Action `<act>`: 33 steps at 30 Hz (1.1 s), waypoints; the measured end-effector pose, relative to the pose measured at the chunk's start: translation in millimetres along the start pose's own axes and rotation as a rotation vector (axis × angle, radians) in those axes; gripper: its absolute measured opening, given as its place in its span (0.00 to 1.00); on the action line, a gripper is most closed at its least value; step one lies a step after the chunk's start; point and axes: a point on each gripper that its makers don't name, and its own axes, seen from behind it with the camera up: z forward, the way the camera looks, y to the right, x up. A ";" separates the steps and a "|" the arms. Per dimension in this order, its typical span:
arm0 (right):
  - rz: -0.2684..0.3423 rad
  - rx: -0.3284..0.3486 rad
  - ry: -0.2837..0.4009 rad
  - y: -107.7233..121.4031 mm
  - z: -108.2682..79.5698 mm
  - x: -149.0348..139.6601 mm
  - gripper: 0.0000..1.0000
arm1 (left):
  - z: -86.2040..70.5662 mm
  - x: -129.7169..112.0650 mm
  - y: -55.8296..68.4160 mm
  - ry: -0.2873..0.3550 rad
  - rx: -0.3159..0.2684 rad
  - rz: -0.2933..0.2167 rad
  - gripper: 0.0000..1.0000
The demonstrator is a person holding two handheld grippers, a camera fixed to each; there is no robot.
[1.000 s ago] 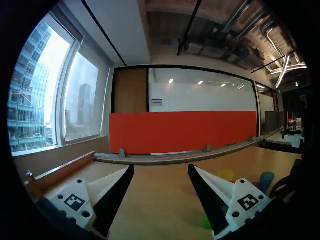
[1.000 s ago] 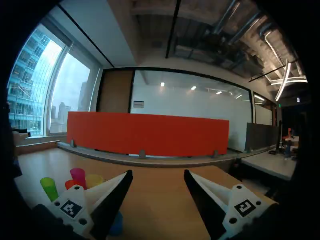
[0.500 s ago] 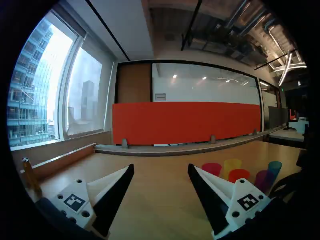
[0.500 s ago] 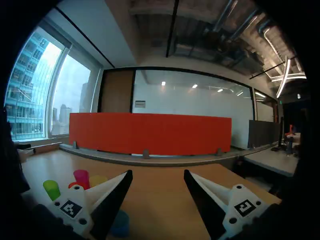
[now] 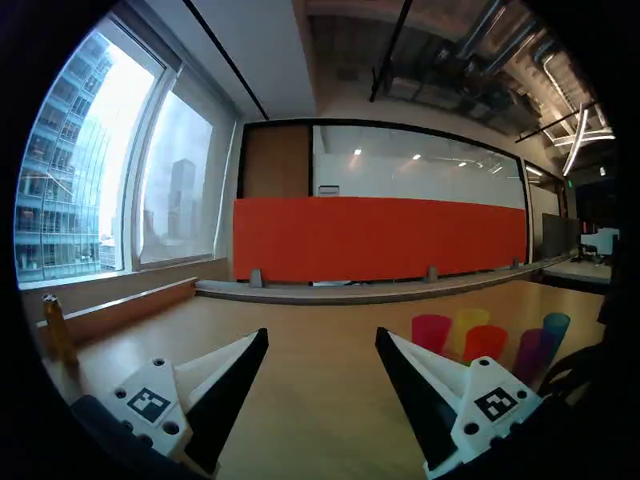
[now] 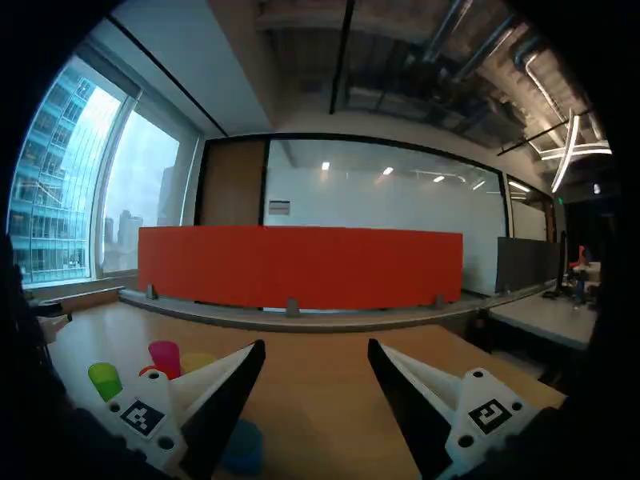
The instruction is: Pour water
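**Both tongs apart above a wooden bench, cups off to one side**

The left tongs (image 5: 321, 331) are spread wide with nothing between the fingers, held low over the bench (image 5: 320, 408). The right tongs (image 6: 316, 342) are equally wide apart and grip nothing.

In the left gripper view the cups stand upright in a tight cluster on the bench, just right of the right finger. They are a pink cup (image 5: 430, 332), a yellow cup (image 5: 470, 318), an orange cup (image 5: 485, 342), a purple cup (image 5: 530, 354) and a teal cup (image 5: 555, 326).

In the right gripper view the cluster sits to the left, partly behind the left finger. A green cup (image 6: 104, 380) is outermost, with pink and yellow beside it. A blue cup (image 6: 240, 444) shows low beside that finger.

The bench is pale, smooth wood. A grey rail (image 5: 360, 292) along its far edge carries an orange screen (image 5: 376, 240). Behind the screen is a glass wall (image 5: 416, 176) with small lights showing on it, next to a wooden panel (image 5: 276, 172).

Tall windows (image 5: 80, 192) on the left look out on towers, above a wooden ledge (image 5: 120, 308). A slim amber thing (image 5: 56, 328) stands at the ledge's near end; I cannot tell what it is. Overhead, pipes (image 6: 448, 56) run across an open ceiling, with a light strip (image 6: 568, 152) to the right. Another desk (image 6: 544, 316) stands beyond the bench's right end.
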 end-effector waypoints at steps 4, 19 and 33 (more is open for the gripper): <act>0.001 -0.006 -0.005 3.8 -0.5 -2.8 0.99 | 0.3 -3.8 0.0 -0.002 0.002 0.005 1.00; -0.001 -0.022 -0.002 14.0 -3.0 -0.3 0.99 | 3.8 -15.6 0.4 -0.023 0.000 0.005 1.00; 0.001 -0.021 -0.002 13.5 -4.5 0.4 0.99 | 5.4 -16.8 0.9 -0.025 -0.006 0.005 1.00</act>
